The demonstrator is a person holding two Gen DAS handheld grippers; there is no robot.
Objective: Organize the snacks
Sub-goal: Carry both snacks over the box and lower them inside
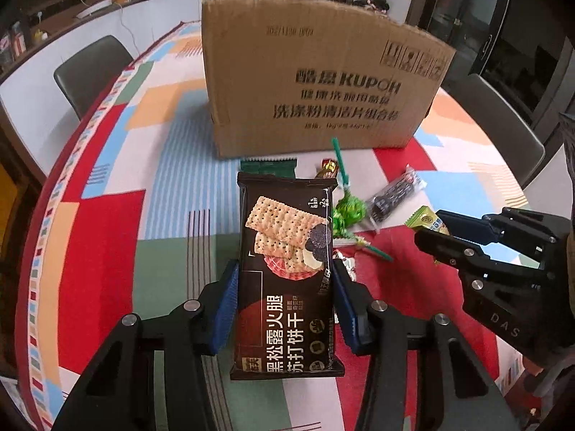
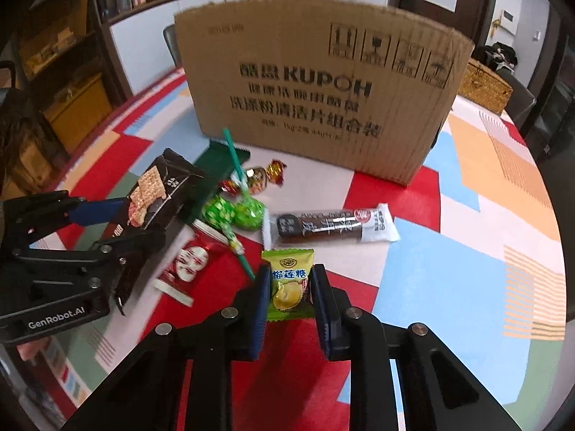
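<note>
My left gripper (image 1: 285,298) clamps the dark brown soda-cracker packet (image 1: 285,280); my right gripper (image 2: 289,287) pinches the small green durian candy (image 2: 288,283); both are lifted above the patchwork-clothed desk (image 2: 467,251), near the brown cardboard box (image 2: 316,82) standing far behind.

The left tool (image 1: 285,301) pointed steeply downward, its two blue-padded fingers (image 1: 225,309) pressed against the long sides of a dark cracker packet (image 1: 287,276) held upright between them. The right tool (image 2: 289,294) pointed down at a similar slant, its jaws nearly together and pinching a small green candy wrapper (image 2: 288,283) by its sides. Both tools were black, with silver pivot bolts along their linkages (each showed at the edge of the other's view). The two sat side by side, near each other but apart.
</note>
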